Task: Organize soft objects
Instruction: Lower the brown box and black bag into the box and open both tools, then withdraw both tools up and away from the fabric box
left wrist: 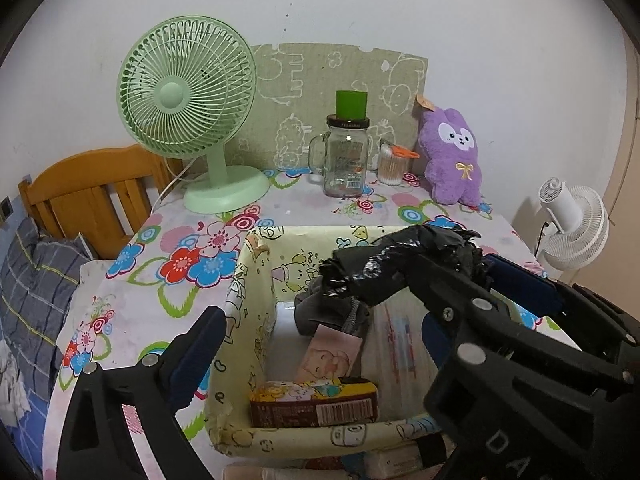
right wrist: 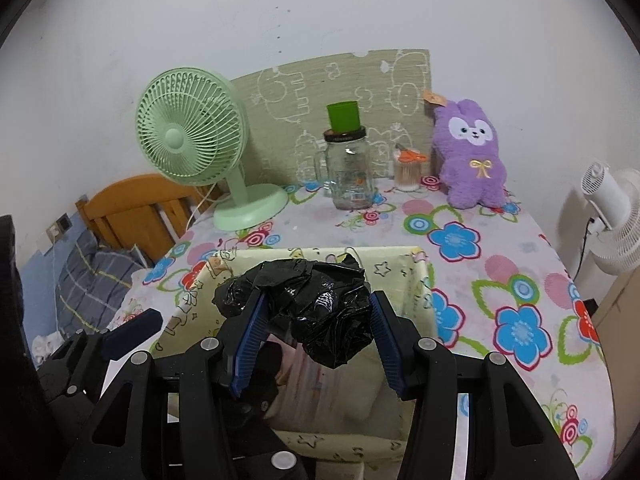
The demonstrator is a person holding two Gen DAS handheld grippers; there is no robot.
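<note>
1. left wrist view: the left tool (left wrist: 320,312) stands wide apart with nothing between its pads, released. one finger sits outside the left wall of the yellow fabric basket (left wrist: 244,312), which rests near the front edge of the bench (left wrist: 304,208). the right tool (left wrist: 472,280) reaches in from the right, carrying the crumpled black plastic bag (left wrist: 384,268) over the basket's back half. inside lie a grey cloth (left wrist: 324,312), a pink card (left wrist: 332,352) and a brown box (left wrist: 316,400) along the front wall.

2. right wrist view: the right tool (right wrist: 316,328) is clenched on the black plastic bag (right wrist: 304,304), blue pads (right wrist: 252,332) pressing both flanks; the bundle hangs just above the basket's (right wrist: 416,280) open mouth. the purple plush rabbit (right wrist: 472,152) leans at the bench's back right corner, well apart, beside the glass jar (right wrist: 348,172) and the green fan (right wrist: 192,136).

3. to do this well, i'd judge: lower the bag deep inside before letting go, since light plastic springs back, and keep the left tool clear of the wall.
</note>
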